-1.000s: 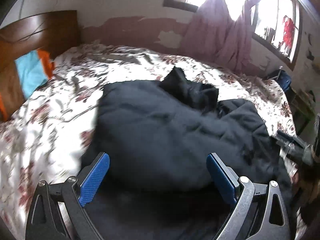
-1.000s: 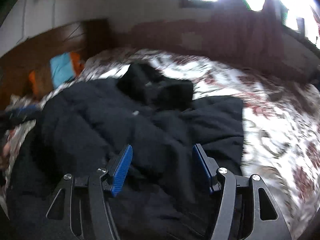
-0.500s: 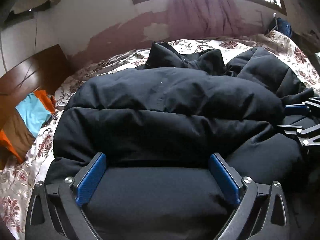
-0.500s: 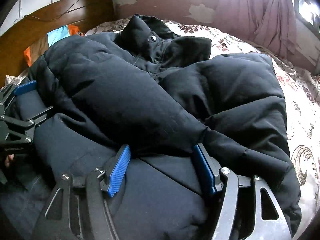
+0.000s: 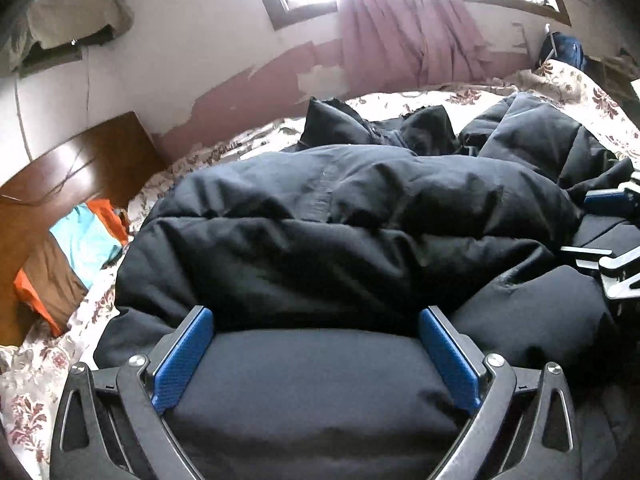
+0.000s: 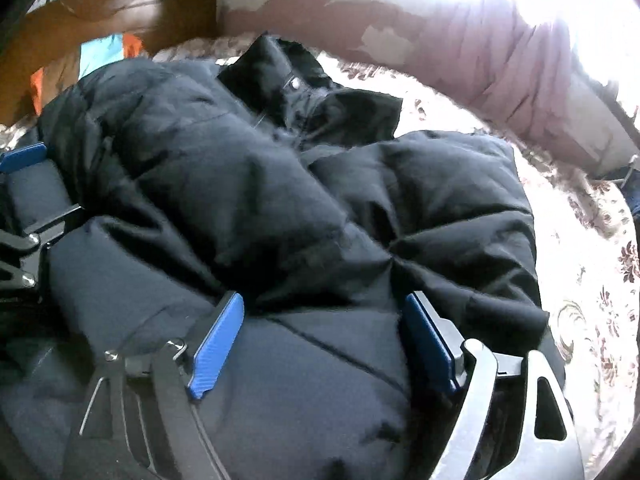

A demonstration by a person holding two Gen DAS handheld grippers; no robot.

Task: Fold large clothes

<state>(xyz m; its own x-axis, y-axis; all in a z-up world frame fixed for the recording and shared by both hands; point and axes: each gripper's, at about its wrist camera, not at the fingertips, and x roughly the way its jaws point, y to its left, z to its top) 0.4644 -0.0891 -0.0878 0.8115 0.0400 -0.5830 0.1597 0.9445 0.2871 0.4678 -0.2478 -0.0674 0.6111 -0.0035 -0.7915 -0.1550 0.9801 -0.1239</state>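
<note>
**Item: black puffer jacket, fold under way**

- Location: black puffer jacket [image 5: 360,216] lies bunched on the bed's floral bedsheet [image 5: 44,364], collar [image 6: 296,76] toward the wall, wooden headboard [image 5: 76,168] to your left.
- Left hand-held gripper [image 5: 316,356]: jaws spread wide, padded fabric bulging between them, nothing pinched.
- Right hand-held gripper [image 6: 320,340]: jaws likewise spread, resting over the near hem.
- Step in hand, as judged: seating both grippers at the near edge ahead of a fold.
- Next move calls for: you closing both on the hem together, then lifting evenly toward the collar; thick filling may slip.
</note>
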